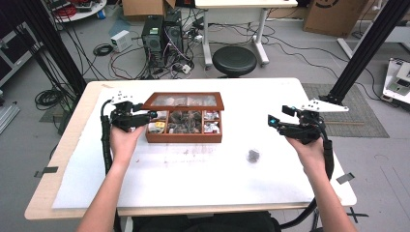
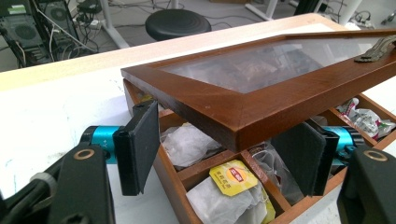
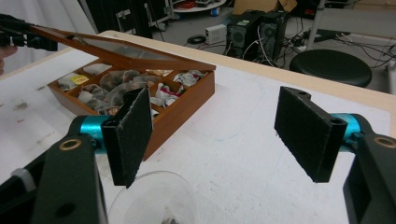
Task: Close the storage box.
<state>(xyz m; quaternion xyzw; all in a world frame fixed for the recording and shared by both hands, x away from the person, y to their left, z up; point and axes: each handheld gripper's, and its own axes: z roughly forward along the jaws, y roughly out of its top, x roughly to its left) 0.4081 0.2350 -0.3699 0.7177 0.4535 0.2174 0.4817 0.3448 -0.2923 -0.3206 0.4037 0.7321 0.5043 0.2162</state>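
- Left tongs (image 2: pixel 224 154) spread wide around the glass lid (image 2: pixel 261 79) corner of the wooden tea box (image 1: pixel 184 130), counter (image 1: pixel 203 179) centre, 12 o'clock.
- Right gripper view: right tongs (image 3: pixel 215 140) wide, empty, clear cup (image 3: pixel 154 200) below.

The high view looks forward and down over the whole table (image 1: pixel 203 183). The left gripper view sits close at the wooden box (image 2: pixel 261 116), low. The right gripper view faces that box (image 3: pixel 187 100) from farther off.
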